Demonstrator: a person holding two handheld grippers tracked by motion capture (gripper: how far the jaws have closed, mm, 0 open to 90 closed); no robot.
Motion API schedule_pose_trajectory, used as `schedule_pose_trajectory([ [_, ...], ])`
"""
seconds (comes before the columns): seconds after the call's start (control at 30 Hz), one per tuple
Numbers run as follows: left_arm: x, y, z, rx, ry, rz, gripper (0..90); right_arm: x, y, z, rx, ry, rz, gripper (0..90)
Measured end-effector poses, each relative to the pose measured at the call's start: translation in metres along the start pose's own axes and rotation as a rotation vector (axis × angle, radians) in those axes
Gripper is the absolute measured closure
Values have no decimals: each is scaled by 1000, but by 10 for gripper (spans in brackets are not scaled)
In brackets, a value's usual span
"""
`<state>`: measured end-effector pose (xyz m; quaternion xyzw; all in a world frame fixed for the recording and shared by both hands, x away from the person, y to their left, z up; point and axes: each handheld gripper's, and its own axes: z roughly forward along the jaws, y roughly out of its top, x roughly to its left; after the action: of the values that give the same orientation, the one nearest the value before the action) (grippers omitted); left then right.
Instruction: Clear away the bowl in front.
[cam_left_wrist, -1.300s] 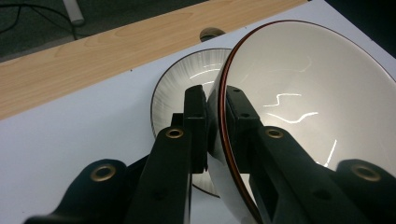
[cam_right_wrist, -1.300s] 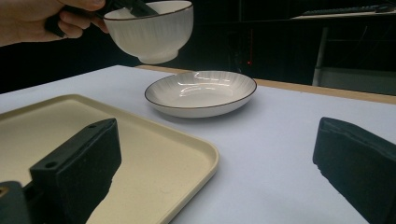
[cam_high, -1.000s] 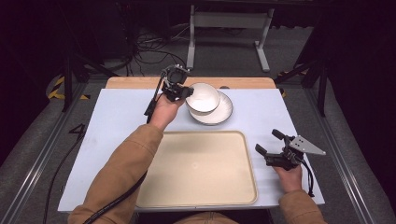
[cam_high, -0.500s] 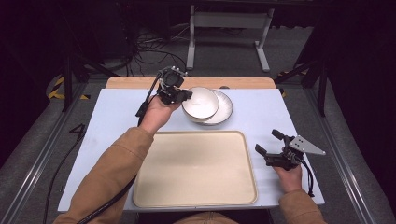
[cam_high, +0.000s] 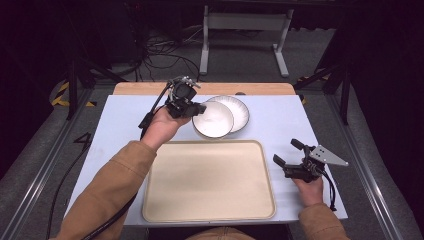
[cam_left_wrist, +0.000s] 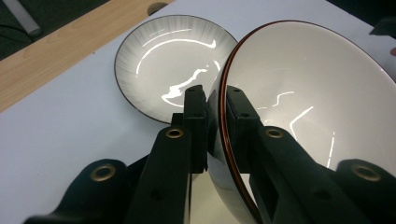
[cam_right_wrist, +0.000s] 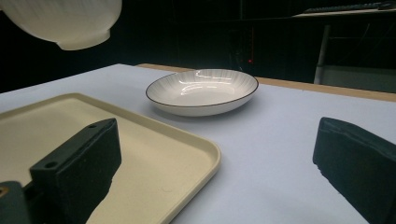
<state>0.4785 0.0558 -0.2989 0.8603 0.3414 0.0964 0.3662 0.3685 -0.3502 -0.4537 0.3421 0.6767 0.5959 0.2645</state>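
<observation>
Dark room all around, black at the upper left and right of the high view. Grey floor (cam_high: 45, 150) runs down both sides, with a tangle of black cables (cam_high: 160, 50) at upper centre. A grey metal stand (cam_high: 245, 22) sits at the top, its two legs reaching toward us. Yellow-and-black hazard tape (cam_high: 62, 92) shows at the left. The bench (cam_high: 125, 120) is pale on top, with a wooden strip (cam_high: 210, 88) along its far edge.

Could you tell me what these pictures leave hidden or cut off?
- Plate: near edge covered by the bowl, high view.
- Bowl's outer wall: blocked by the left hand-held gripper, left gripper view.
- Bowl: cropped by the top edge, right gripper view.
- Tray: cut off at the left edge, same view.
</observation>
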Motion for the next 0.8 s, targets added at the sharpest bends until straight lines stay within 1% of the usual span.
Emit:
schedule_pose_trajectory([
  [0.03,-2,0,-1,4,-9,11,817,0,0,0,0,0,0,13],
  [0.2,-12,-2,-6,11,-44,38,817,0,0,0,1,1,0,13],
  [0.23,-14,-3,-7,13,-45,54,817,0,0,0,1,2,1,13],
  [0.3,-18,-4,-8,19,-54,64,817,0,0,0,1,2,0,13],
  [0.4,-23,-6,-10,28,-62,92,816,0,0,0,1,3,1,13],
  [0.43,-24,-6,-11,29,-65,88,817,0,0,0,2,3,0,13],
  [0.47,-26,-7,-11,32,-64,99,817,0,0,0,2,3,0,13],
  [0.6,-30,-9,-11,43,-80,130,817,0,0,0,2,4,-2,13],
  [0.8,-35,-13,-13,64,-99,162,817,0,0,1,2,5,-1,13],
])
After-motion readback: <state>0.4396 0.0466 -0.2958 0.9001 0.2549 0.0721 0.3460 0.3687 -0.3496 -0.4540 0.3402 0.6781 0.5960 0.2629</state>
